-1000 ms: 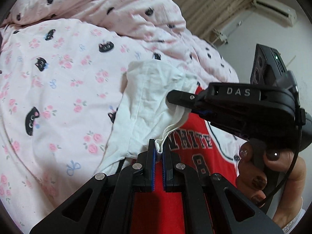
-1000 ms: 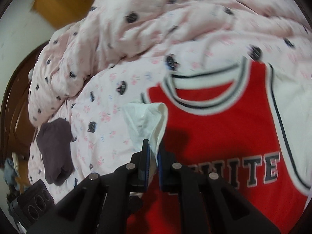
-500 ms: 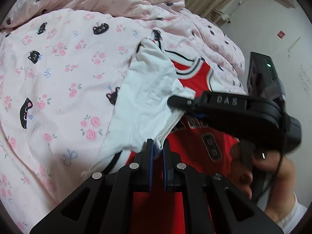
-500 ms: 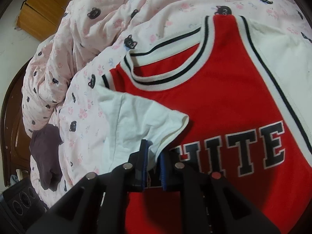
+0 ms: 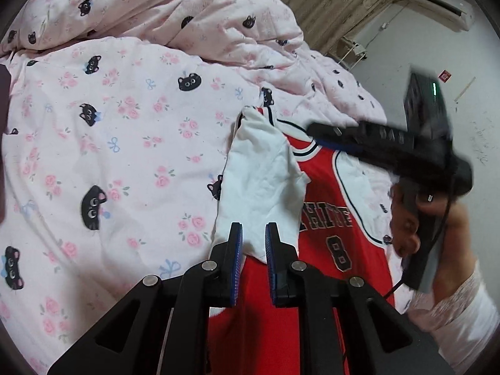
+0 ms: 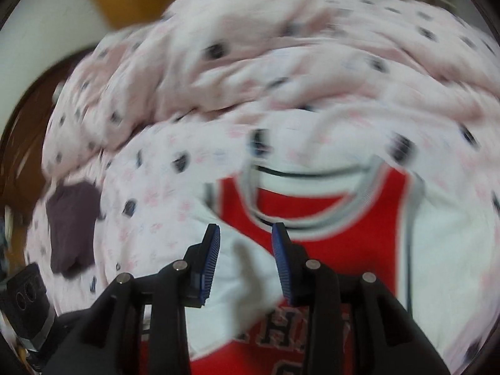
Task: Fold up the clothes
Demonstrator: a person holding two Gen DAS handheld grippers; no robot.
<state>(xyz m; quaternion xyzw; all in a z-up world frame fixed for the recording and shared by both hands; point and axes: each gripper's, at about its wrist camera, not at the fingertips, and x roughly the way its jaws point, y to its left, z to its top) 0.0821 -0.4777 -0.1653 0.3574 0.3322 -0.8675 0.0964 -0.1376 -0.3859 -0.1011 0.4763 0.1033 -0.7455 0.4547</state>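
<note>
A red jersey (image 5: 325, 187) with white sleeves, black lettering and the number 8 lies flat on the pink bedspread. Its left white sleeve (image 5: 265, 181) is folded inward over the red front. My left gripper (image 5: 253, 234) is open, jaws apart just above the sleeve's lower edge, holding nothing. My right gripper (image 6: 245, 234) is open and empty above the folded sleeve (image 6: 247, 281), near the jersey's striped collar (image 6: 309, 215). The right gripper also shows in the left wrist view (image 5: 328, 137), lifted over the collar. The right wrist view is motion-blurred.
A pink duvet (image 5: 140, 109) with black cats and roses covers the bed, bunched at the far side (image 5: 187, 9). A dark purple folded garment (image 6: 73, 218) lies on the left of the bed. A wooden headboard (image 6: 18, 143) stands at the left.
Both grippers opened and let go of the white sleeve, which now lies folded over the jersey. The right gripper has lifted up and away quickly.
</note>
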